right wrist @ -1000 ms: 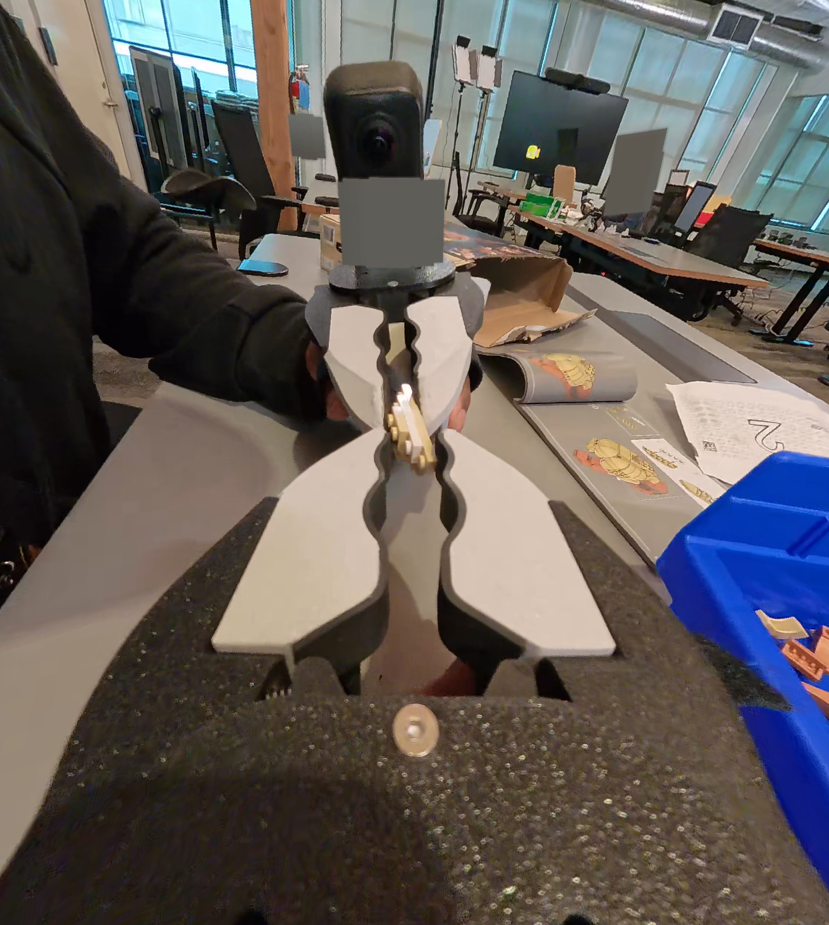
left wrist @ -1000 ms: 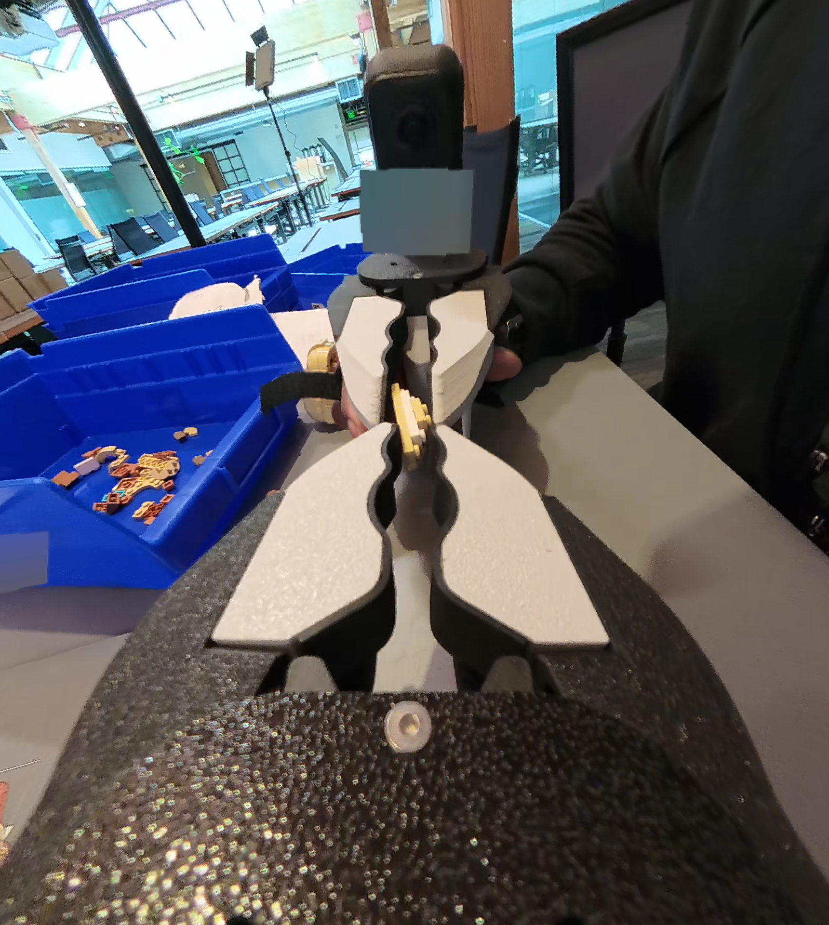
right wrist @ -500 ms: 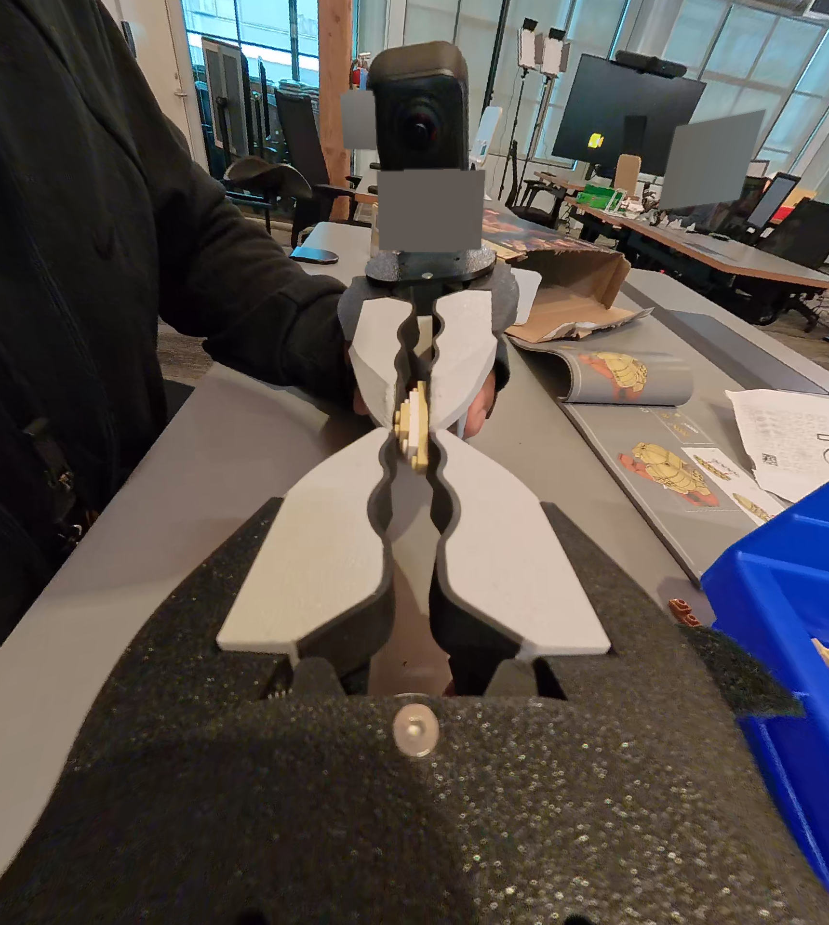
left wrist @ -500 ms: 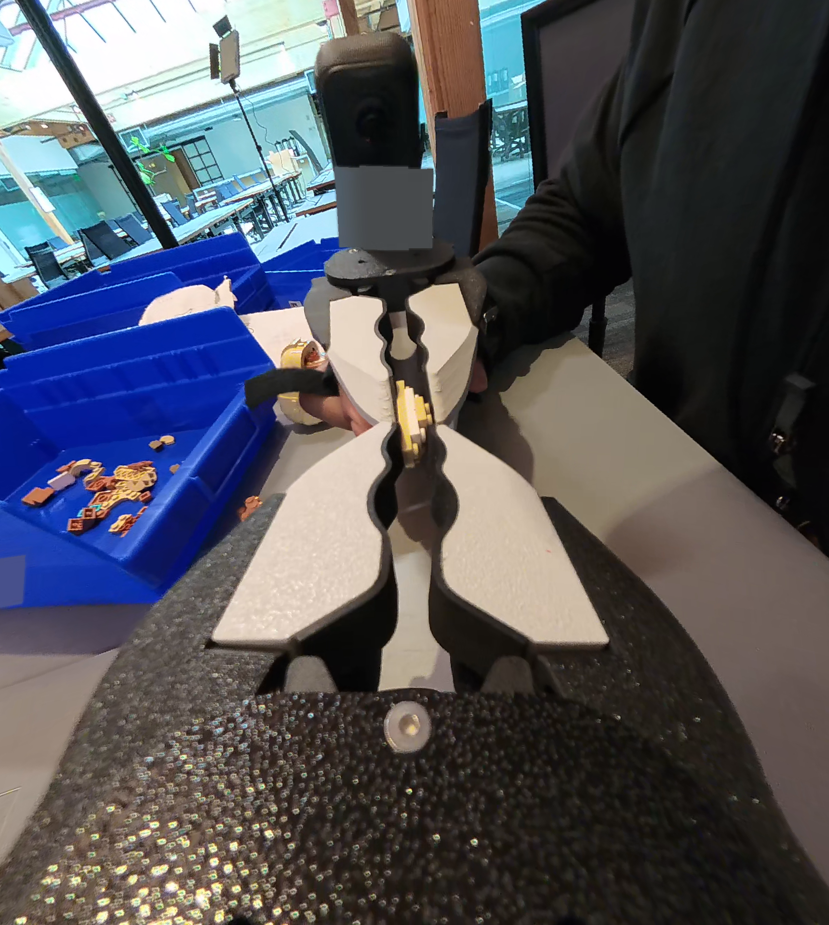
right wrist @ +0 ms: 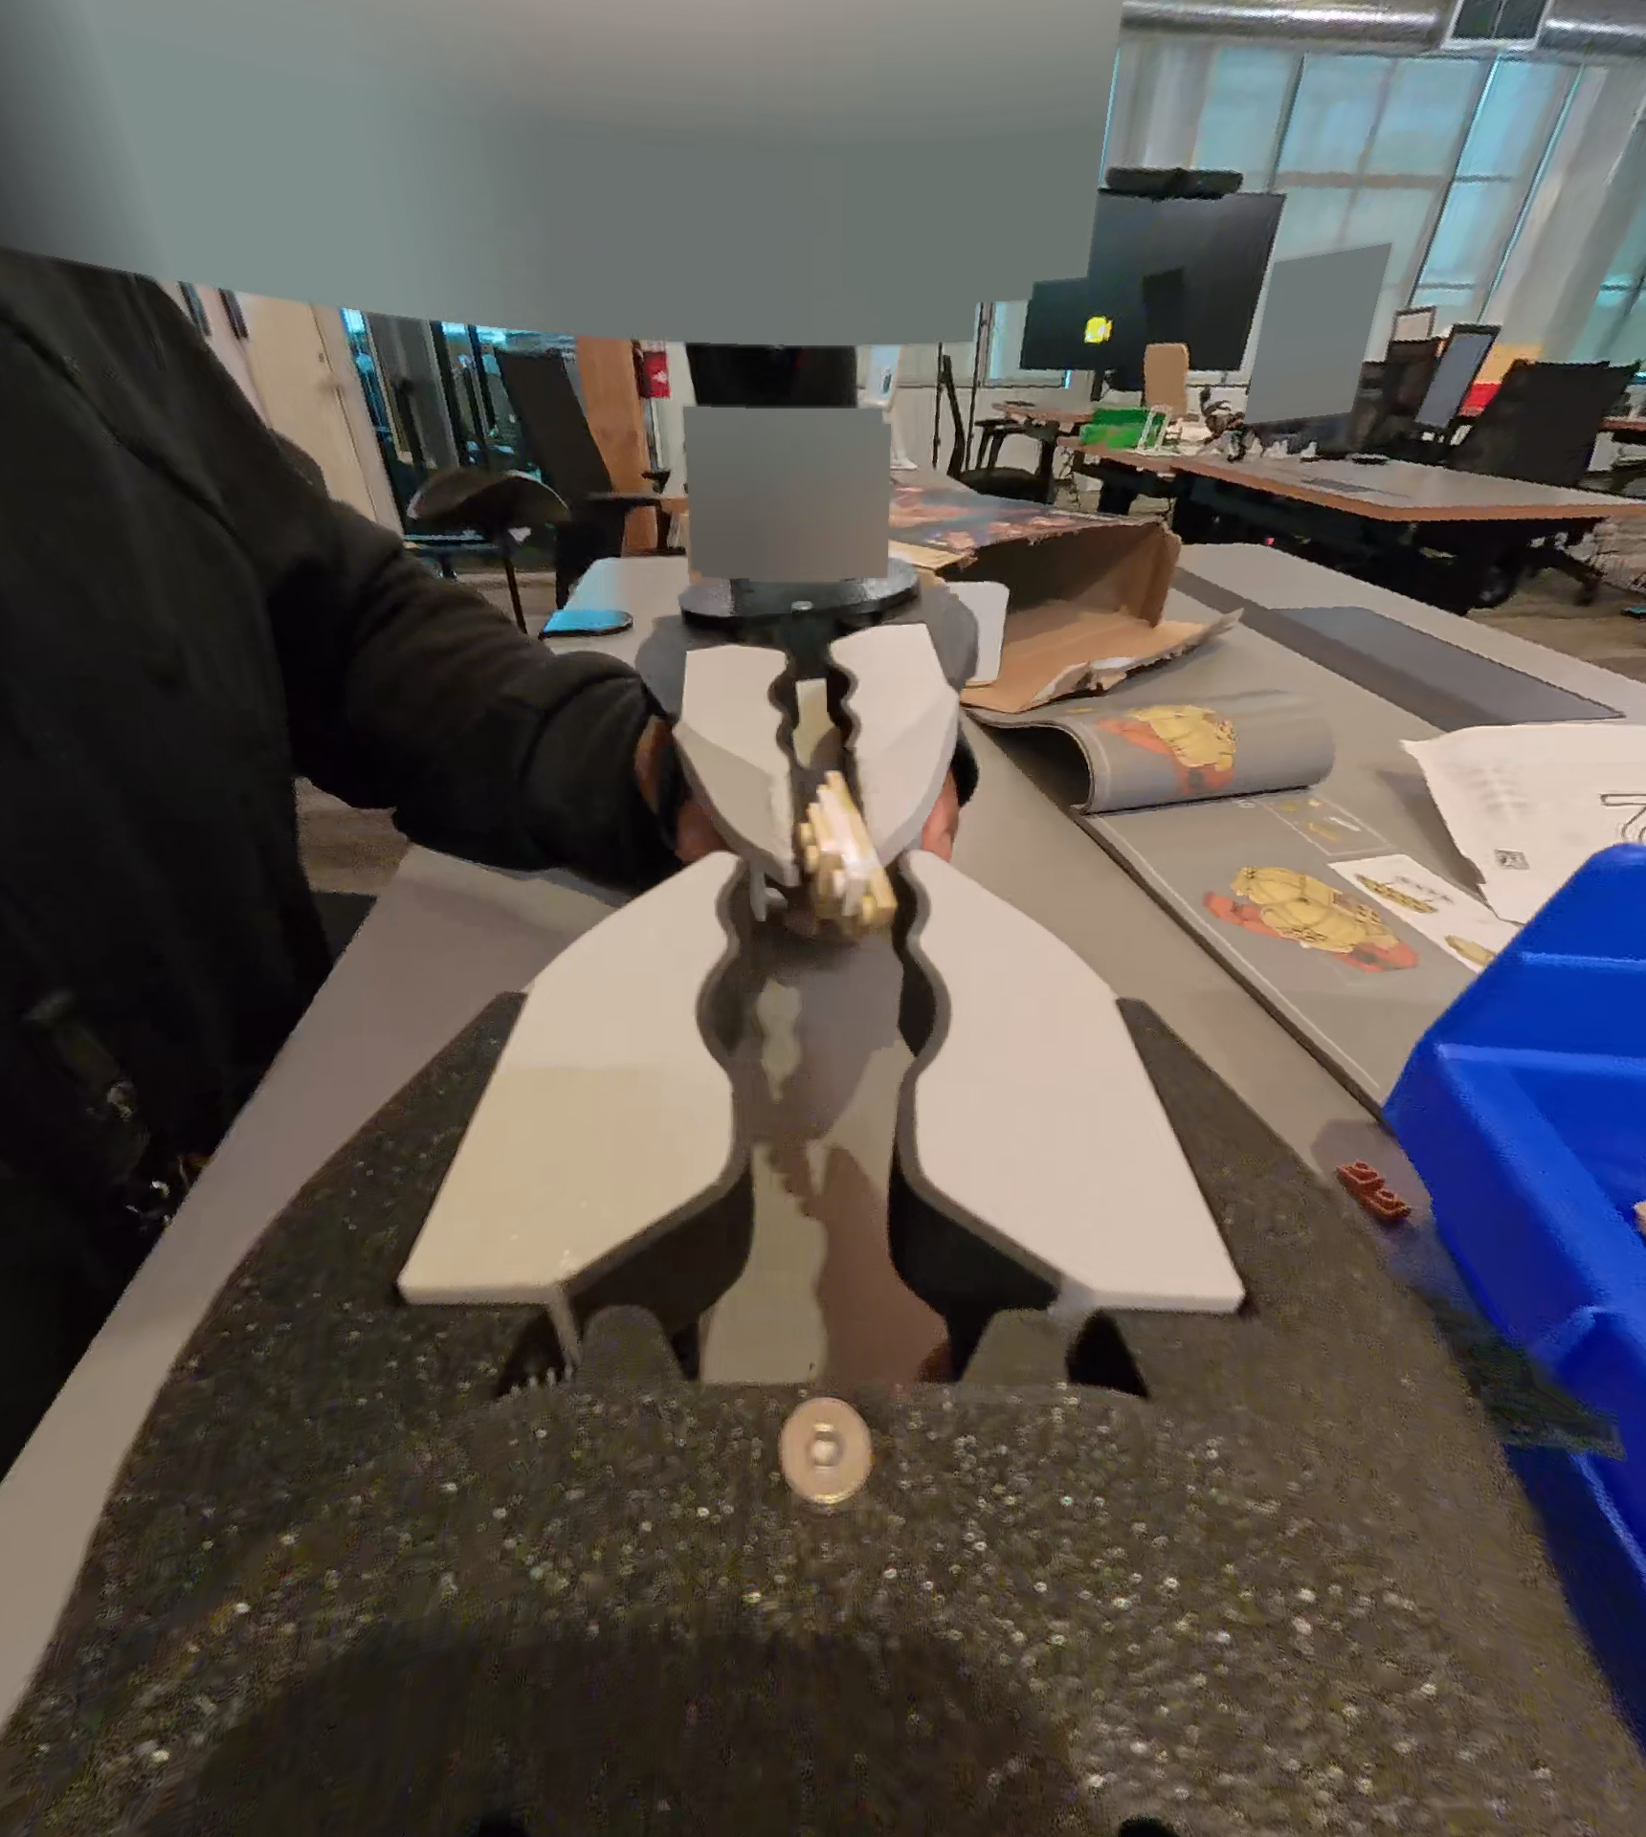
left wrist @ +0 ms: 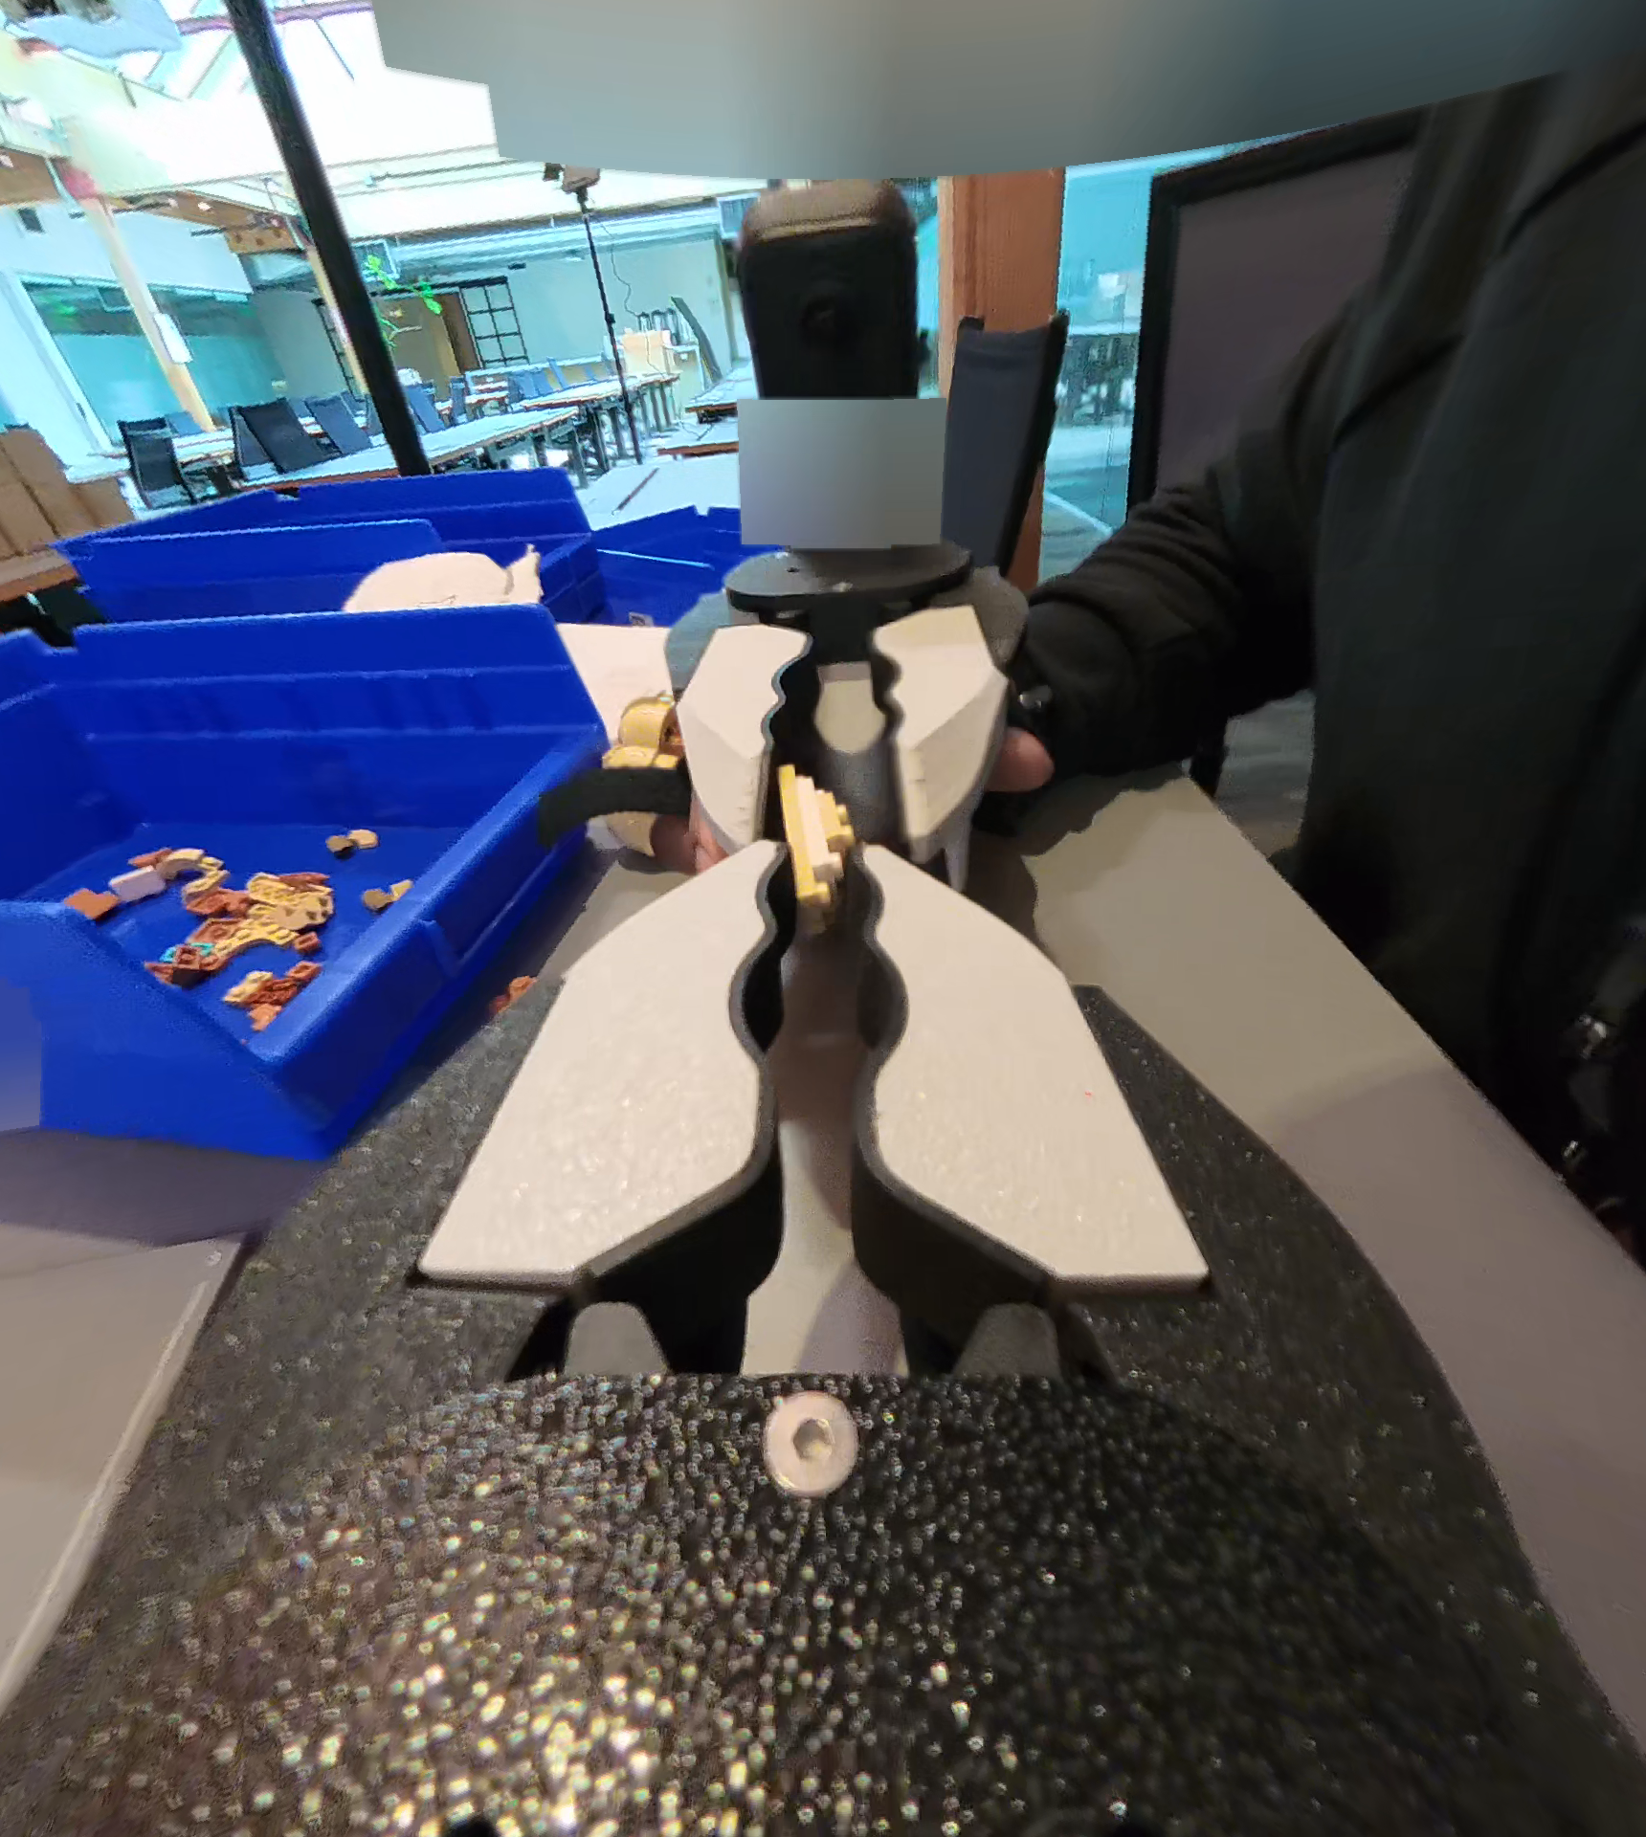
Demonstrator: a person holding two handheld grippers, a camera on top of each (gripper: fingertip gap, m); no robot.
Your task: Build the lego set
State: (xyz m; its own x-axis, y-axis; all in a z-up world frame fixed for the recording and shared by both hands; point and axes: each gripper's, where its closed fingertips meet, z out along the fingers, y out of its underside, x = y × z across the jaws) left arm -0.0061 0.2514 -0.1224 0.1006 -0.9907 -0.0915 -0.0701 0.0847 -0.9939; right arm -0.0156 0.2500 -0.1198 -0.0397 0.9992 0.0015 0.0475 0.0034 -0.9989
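A small tan and white lego assembly (left wrist: 814,845) hangs above the grey table (left wrist: 1197,994), between my two grippers, which meet tip to tip. My left gripper (left wrist: 817,880) is shut on it at the fingertips. In the right wrist view the assembly (right wrist: 844,865) sits in the left gripper's tips, and my right gripper (right wrist: 819,873) is open, with a gap on each side of the assembly. From the left wrist view the right gripper (left wrist: 829,830) also shows its jaws apart.
A blue bin (left wrist: 203,1054) with loose brown and tan pieces (left wrist: 242,915) stands beside the grippers. A gold piece (left wrist: 645,736) lies behind them. An open instruction booklet (right wrist: 1296,895), a paper sheet (right wrist: 1575,785), torn cardboard (right wrist: 1078,616) and a loose brown brick (right wrist: 1374,1191) lie on the table. A person in black is close by. The grippers are tip to tip, or close to it. Left tips and right tips are each some 15 cm from the loose brown brick (right wrist: 1374,1191).
The right gripper was shut on the assembly and has opened. The left gripper stays shut on it. Both grippers tilted up a little.
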